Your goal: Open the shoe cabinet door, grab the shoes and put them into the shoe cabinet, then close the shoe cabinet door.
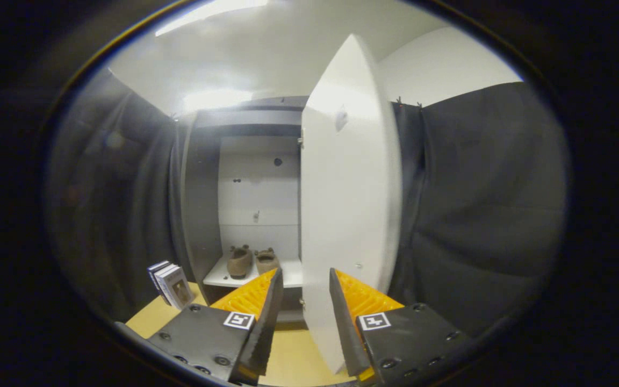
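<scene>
Looking along my tongs point(303, 301), I see the fingers spread with a clear gap, pinching nothing. Beyond them stands the shoe cabinet point(202, 204), dark-framed with pale inner panels, its smooth white door point(350, 204) swung wide open; the door's lower edge sits between and just ahead of the fingers. The shoes point(252, 260) (soft, brown, suede-looking, rounded) rest side by side on the flat white bottom shelf point(218, 277). Boxy packages point(171, 284) stand beside the cabinet on the tan wooden floor point(153, 320).
</scene>
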A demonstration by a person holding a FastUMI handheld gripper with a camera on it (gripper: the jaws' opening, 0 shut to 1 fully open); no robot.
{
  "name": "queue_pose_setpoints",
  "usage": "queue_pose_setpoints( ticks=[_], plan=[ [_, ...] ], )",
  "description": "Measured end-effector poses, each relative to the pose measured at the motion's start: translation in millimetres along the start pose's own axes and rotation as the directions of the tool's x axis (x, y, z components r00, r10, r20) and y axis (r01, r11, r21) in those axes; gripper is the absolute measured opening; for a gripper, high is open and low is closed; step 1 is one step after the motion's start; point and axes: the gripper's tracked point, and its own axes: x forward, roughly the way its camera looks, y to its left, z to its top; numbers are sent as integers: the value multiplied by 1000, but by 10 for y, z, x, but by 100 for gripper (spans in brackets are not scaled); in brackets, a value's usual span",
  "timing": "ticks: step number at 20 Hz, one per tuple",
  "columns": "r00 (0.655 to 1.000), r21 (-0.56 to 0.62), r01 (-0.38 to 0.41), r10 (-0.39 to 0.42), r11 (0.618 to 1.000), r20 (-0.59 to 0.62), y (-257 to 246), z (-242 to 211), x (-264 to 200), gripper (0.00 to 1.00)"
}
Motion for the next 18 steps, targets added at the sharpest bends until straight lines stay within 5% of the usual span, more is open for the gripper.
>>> queue_pose_setpoints(
  ticks=[7,18],
  plan=[
    [1000,11,24,-24,1000,7,-797,-27,-49,56],
    [994,49,-103,105,993,-28,-810,-290,387,59]
  ],
)
